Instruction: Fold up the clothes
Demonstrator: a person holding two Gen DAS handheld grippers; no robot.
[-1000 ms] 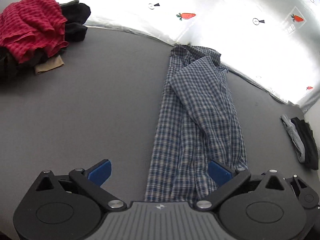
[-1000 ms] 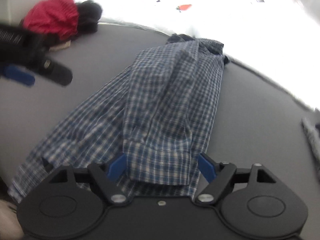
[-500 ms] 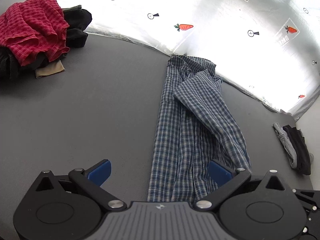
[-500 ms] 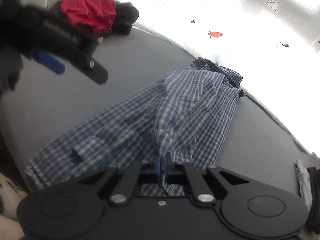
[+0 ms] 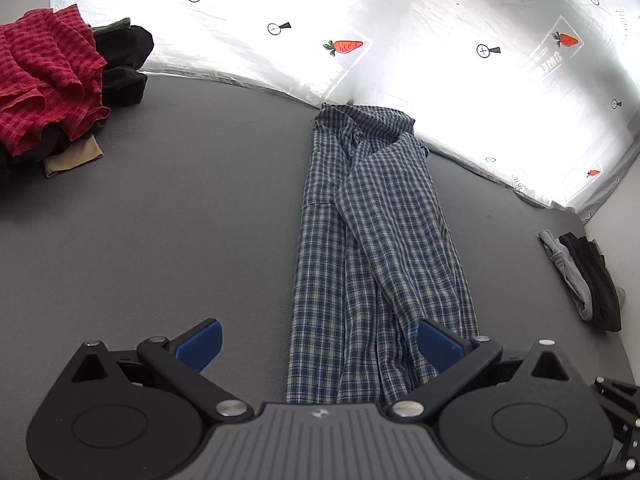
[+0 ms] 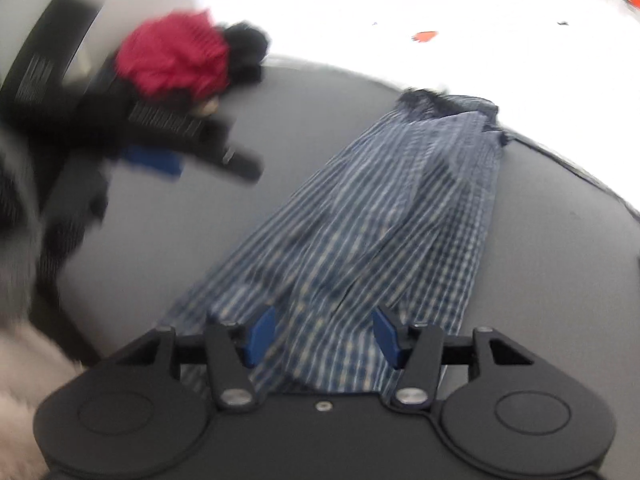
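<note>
Left wrist view
Shirt: your blue checked shirt [image 5: 372, 248] lay on the grey surface [image 5: 180, 220] as a long narrow strip, both sides already folded inward, its collar end up against the shiny white sheet [image 5: 400, 40] at the back.
Left gripper: your left gripper [image 5: 320, 344] hung over the near end of the shirt with its jaws wide apart and nothing held; one blue pad sat over bare surface, the other over the shirt's right edge.
Other clothes: a red checked garment [image 5: 44, 80] lay heaped on dark clothes [image 5: 124, 64] at the far left, and a small grey and black stack [image 5: 584, 276] sat at the far right, well apart from the shirt.

Right wrist view
Picture: this view was blurred by motion, so fine detail was lost.
Right gripper: your right gripper [image 6: 324, 336] had just been opening; its jaws stood about half apart with the shirt's hem end [image 6: 320, 344] lying loose between them, not pinched.
Left gripper seen here: it showed as a dark blur [image 6: 168, 148] at the left.

Progress
Done: the lengthwise folds looked finished.
Left: you probably still had to fold the strip across its length, hem toward collar, and then deal with the red heap.
</note>
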